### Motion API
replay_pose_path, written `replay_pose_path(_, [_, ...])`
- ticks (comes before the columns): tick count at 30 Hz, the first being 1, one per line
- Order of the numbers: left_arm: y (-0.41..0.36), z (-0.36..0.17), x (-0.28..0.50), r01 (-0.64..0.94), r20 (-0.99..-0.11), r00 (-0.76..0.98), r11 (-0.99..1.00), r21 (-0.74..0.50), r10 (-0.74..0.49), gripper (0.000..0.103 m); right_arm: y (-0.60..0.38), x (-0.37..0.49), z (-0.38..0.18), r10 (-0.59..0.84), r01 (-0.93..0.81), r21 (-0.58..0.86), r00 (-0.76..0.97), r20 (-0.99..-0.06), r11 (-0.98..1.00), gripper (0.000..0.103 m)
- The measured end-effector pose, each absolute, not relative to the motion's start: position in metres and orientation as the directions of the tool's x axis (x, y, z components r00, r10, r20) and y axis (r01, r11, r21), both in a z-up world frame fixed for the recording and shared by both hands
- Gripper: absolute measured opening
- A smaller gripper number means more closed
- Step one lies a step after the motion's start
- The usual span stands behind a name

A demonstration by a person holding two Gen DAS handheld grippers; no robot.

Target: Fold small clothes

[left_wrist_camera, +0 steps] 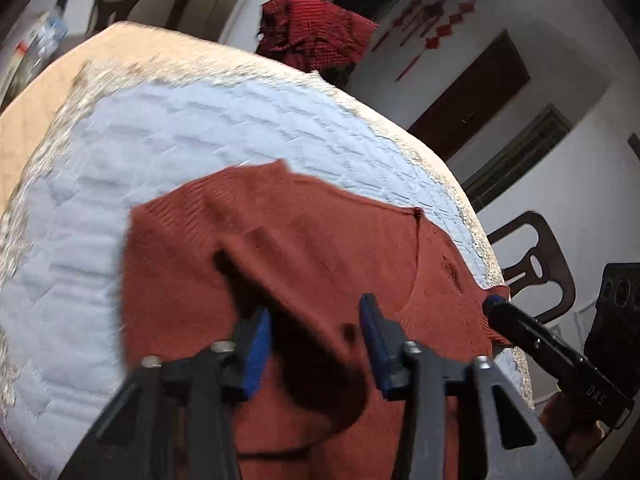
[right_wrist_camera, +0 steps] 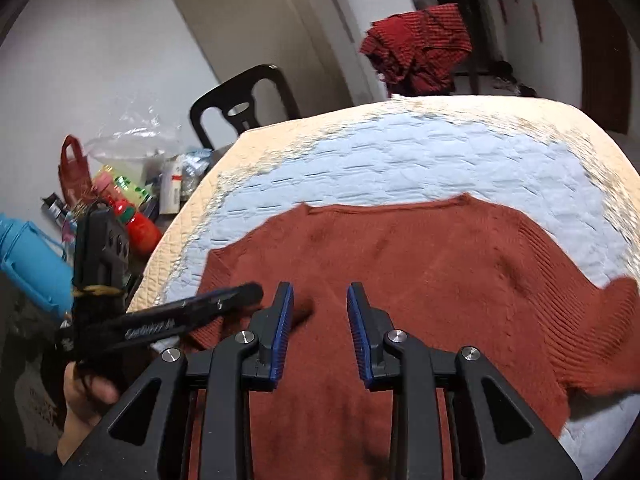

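The rust-red sweater [right_wrist_camera: 400,280] lies spread on the pale blue quilted pad [right_wrist_camera: 400,160] that covers the table, its near part running under both tools, and both grippers hover low over it. The right gripper [right_wrist_camera: 320,320] has its blue pads [right_wrist_camera: 282,332] parted with only knit showing in the gap — nothing pinched. In the left view the left gripper [left_wrist_camera: 316,340] sits the same way, spread a little, over a raised fold of the sweater with a dark shadow beneath it; the pads do not look pressed on cloth. The right tool's tip [left_wrist_camera: 496,308] reaches the sweater's right edge near the cuff. To do this fold well, I'd say each tool should take a clean bite of one layer at matching points on either side, lift together, and carry the cloth over evenly — a lopsided pull would likely drag the whole sweater across the pad. Far beyond the table a crumpled red checked cloth [right_wrist_camera: 416,48] hangs
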State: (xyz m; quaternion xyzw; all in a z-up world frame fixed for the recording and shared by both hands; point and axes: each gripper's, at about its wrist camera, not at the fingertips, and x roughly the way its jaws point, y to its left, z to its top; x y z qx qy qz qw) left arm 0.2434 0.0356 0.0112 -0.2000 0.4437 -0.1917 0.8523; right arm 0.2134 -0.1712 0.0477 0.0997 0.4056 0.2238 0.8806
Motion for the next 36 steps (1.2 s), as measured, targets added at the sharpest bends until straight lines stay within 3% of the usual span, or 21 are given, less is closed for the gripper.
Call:
replay_pose_path(2, [0.020,0.018,0.241,0.213,-0.655,0.524,0.829,-0.517,-0.544,0.021,-0.188,0.209,0.045,0.457,-0.272,0.369,0.582,-0.672,0.889,0.029])
replay_pose_path(6, [-0.011,0.038,0.223,0.422,-0.540,0.418,0.682,-0.597,-0.731,0.022,-0.220,0.206,0.039,0.433,-0.194,0.402,0.592,-0.679,0.895,0.029])
replay_pose_path(9, [-0.016,0.053,0.203,0.528,-0.498,0.381,0.626,-0.575,-0.779,0.026,-0.234,0.204,0.036,0.439,-0.165,0.430,0.587,-0.680,0.888,0.029])
replay_pose_path(10, [-0.014,0.058,0.198,0.540,-0.499,0.397,0.635,-0.552,-0.771,0.027,-0.236,0.203,0.035,0.445,-0.166,0.437,0.584,-0.679,0.884,0.029])
replay_pose_path(12, [-0.002,0.064,0.193,0.530,-0.516,0.459,0.689,-0.494,-0.723,0.040,-0.238,0.201,0.032,0.457,-0.167,0.449,0.576,-0.678,0.878,0.032])
replay_pose_path(13, [0.007,0.066,0.192,0.501,-0.540,0.509,0.741,-0.447,-0.670,0.042,-0.237,0.201,0.030,0.471,-0.171,0.462,0.565,-0.677,0.870,0.036])
replay_pose_path(14, [0.015,0.064,0.193,0.462,-0.570,0.555,0.795,-0.394,-0.605,0.043,-0.235,0.203,0.027,0.483,-0.177,0.471,0.553,-0.679,0.864,0.041])
replay_pose_path(19, [0.066,0.043,0.215,0.206,-0.695,0.648,0.950,-0.234,-0.312,0.043,-0.208,0.214,0.012,0.494,-0.237,0.435,0.472,-0.730,0.869,0.041])
replay_pose_path(25, [0.094,0.021,0.237,0.088,-0.741,0.631,0.970,-0.228,-0.232,0.043,-0.177,0.226,-0.006,0.405,-0.294,0.298,0.431,-0.807,0.908,0.041])
replay_pose_path(26, [0.092,0.017,0.240,0.084,-0.750,0.621,0.971,-0.222,-0.226,0.043,-0.173,0.224,-0.005,0.387,-0.318,0.263,0.435,-0.813,0.911,0.036])
replay_pose_path(27, [0.091,0.013,0.244,0.083,-0.760,0.611,0.972,-0.219,-0.224,0.043,-0.170,0.222,-0.004,0.379,-0.335,0.243,0.438,-0.815,0.910,0.016])
replay_pose_path(28, [0.084,0.008,0.250,0.085,-0.767,0.602,0.972,-0.217,-0.224,0.042,-0.168,0.221,-0.004,0.380,-0.357,0.231,0.434,-0.817,0.905,0.010])
replay_pose_path(30, [0.081,0.004,0.251,0.102,-0.764,0.604,0.972,-0.211,-0.229,0.020,-0.168,0.220,-0.003,0.387,-0.370,0.231,0.429,-0.816,0.900,0.009])
replay_pose_path(33, [0.083,0.011,0.241,0.120,-0.741,0.623,0.967,-0.227,-0.251,0.013,-0.169,0.220,0.004,0.400,-0.394,0.227,0.442,-0.803,0.891,0.008])
replay_pose_path(36, [0.093,0.016,0.239,0.115,-0.710,0.649,0.958,-0.262,-0.272,0.013,-0.166,0.227,0.020,0.416,-0.410,0.221,0.482,-0.771,0.885,0.008])
